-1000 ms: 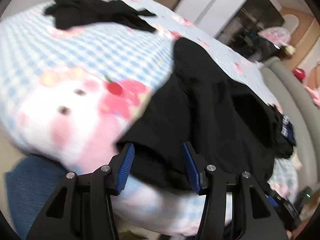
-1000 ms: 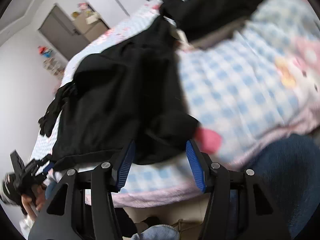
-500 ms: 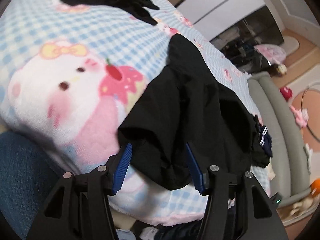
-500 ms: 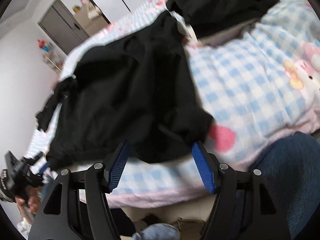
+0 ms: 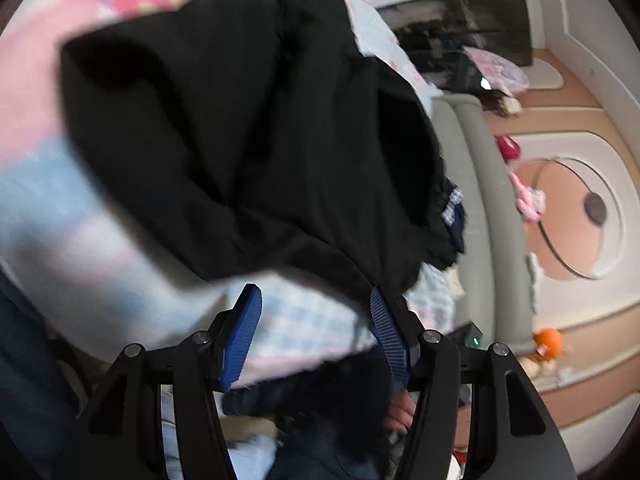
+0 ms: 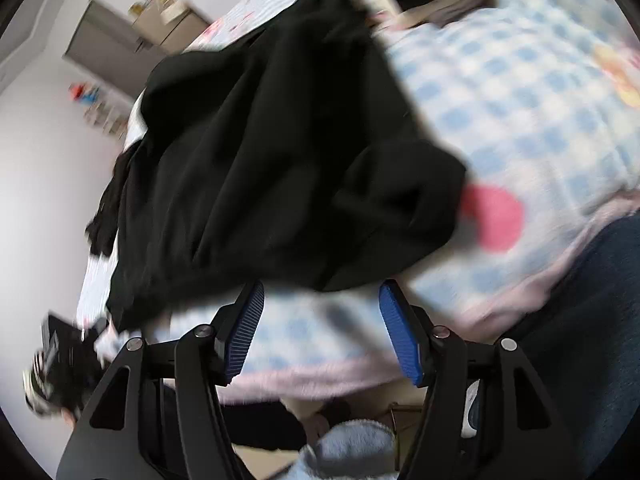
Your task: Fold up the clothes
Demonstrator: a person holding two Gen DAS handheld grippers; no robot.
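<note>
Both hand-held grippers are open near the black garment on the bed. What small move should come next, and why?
Probably ease both forward and shut on the near hem. The left hand-held gripper and right hand-held gripper are open and hold nothing, and the black garment lies crumpled on the checked blanket, its near edge just ahead of the fingertips. Gripping the hem would allow spreading the garment flat for folding.

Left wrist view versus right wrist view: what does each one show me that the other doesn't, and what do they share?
Only the left wrist view shows the grey sofa beside the bed, a navy striped garment and an orange toy on the floor. Only the right wrist view shows the grey door and the left claw seen from outside. Both show the black garment rumpled on the checked blanket, each claw open just short of its hem.
</note>
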